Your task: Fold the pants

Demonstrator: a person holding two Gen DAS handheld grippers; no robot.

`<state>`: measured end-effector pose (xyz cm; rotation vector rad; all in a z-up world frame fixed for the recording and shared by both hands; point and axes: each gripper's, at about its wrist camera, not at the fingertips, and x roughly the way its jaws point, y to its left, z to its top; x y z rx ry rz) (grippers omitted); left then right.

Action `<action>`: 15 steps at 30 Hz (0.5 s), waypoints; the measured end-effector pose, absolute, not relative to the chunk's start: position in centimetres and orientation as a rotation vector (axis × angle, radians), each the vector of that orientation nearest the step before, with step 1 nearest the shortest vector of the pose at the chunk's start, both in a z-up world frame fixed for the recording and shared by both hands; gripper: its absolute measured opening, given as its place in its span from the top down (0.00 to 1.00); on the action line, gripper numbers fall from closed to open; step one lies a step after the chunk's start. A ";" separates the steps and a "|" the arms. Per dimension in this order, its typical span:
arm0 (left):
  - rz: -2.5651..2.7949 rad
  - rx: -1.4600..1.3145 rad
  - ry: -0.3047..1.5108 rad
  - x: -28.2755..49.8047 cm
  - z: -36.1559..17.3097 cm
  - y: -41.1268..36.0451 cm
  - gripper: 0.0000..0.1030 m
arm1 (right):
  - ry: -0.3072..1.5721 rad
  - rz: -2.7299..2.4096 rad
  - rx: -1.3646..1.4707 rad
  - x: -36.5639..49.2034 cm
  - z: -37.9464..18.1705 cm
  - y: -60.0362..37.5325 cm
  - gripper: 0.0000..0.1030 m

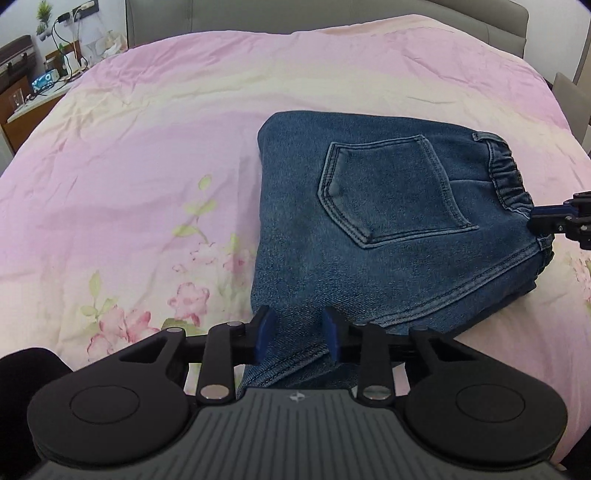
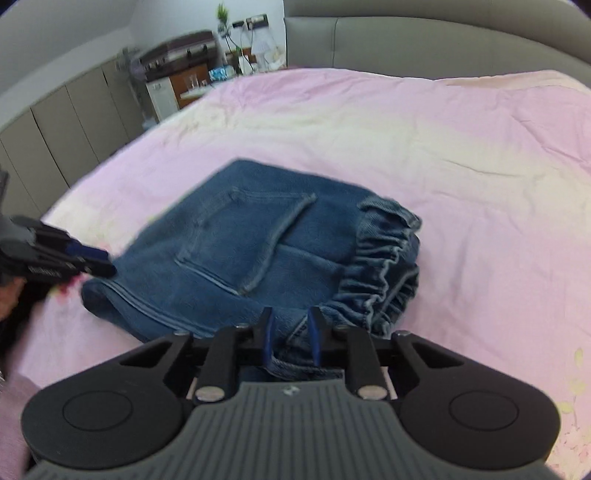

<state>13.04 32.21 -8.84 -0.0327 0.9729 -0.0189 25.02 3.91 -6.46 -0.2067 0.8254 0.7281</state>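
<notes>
Denim pants (image 1: 369,229) lie already folded into a compact bundle on the pink floral bedspread (image 1: 147,147), back pocket (image 1: 391,192) upward and the elastic waistband (image 2: 384,266) bunched along the bundle's right edge. Each gripper works one end of it, which suggests the person is squaring or lifting the bundle rather than starting a fresh fold.

At the near left corner, the left gripper (image 1: 298,334) stands partly open with a seamed fold of denim running between its blue pads; whether the pads actually press the cloth cannot be told. At the waistband end, the right gripper (image 2: 291,334) is narrowed to a small gap with cloth gathered between its fingers, so it appears to be pinching the fabric. That view is blurred.

Around the bundle the bedspread is otherwise bare, so nothing blocks either hand. Beyond the bed's far left corner, a cluttered bedside cabinet (image 2: 184,88) with cables and a small plant stands well apart, and a grey padded headboard (image 1: 332,14) runs along the far side.
</notes>
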 end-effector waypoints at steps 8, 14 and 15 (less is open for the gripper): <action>0.005 -0.067 1.050 14.1 -10.8 33.5 0.51 | 0.851 0.714 -0.196 25.5 -9.5 3.4 0.84; 0.049 0.042 1.030 13.5 -7.7 31.4 0.52 | 0.876 0.686 -0.220 26.0 -6.7 4.4 0.69; 0.058 0.055 1.024 13.1 -7.0 30.9 0.52 | 0.867 0.685 -0.225 25.8 -5.9 4.4 0.61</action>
